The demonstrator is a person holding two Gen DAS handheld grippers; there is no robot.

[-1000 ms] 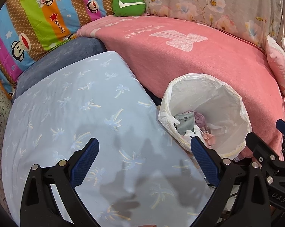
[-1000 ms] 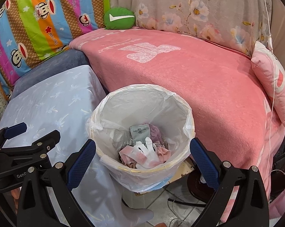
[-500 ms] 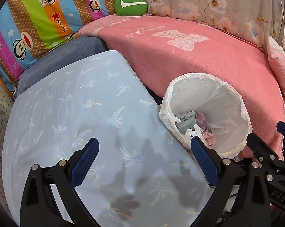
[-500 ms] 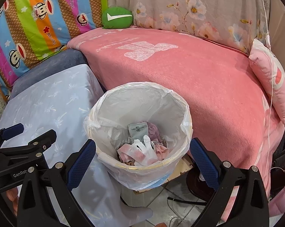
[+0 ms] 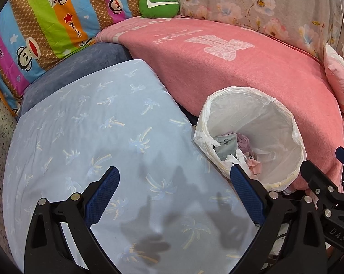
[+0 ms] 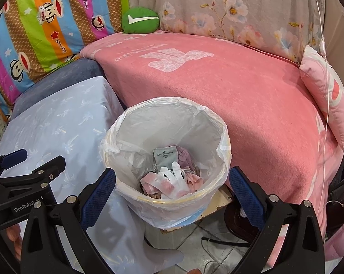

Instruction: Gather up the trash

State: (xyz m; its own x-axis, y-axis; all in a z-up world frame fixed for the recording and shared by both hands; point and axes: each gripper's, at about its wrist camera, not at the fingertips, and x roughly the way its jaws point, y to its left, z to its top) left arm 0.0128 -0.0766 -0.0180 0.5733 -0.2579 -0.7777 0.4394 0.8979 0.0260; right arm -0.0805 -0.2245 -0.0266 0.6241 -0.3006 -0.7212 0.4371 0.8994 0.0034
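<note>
1. Both pairs of blue fingers (image 6: 100, 195) were held spread wide with nothing between them: the left gripper (image 5: 174, 196) was poised over the blue palm-print cloth (image 5: 92, 123), the right gripper (image 6: 172, 194) just above the bin (image 6: 224, 141).
2. Trash (image 6: 169, 175), a grey packet and crumpled pink and white scraps, was seen lying at the bottom of the white-lined bin, which stood between the cloth and the pink blanket (image 6: 251, 86).
3. No loose trash was seen outside the bin.
4. The thin liner could be snagged or the light bin tipped if a finger were lowered against its rim.
</note>
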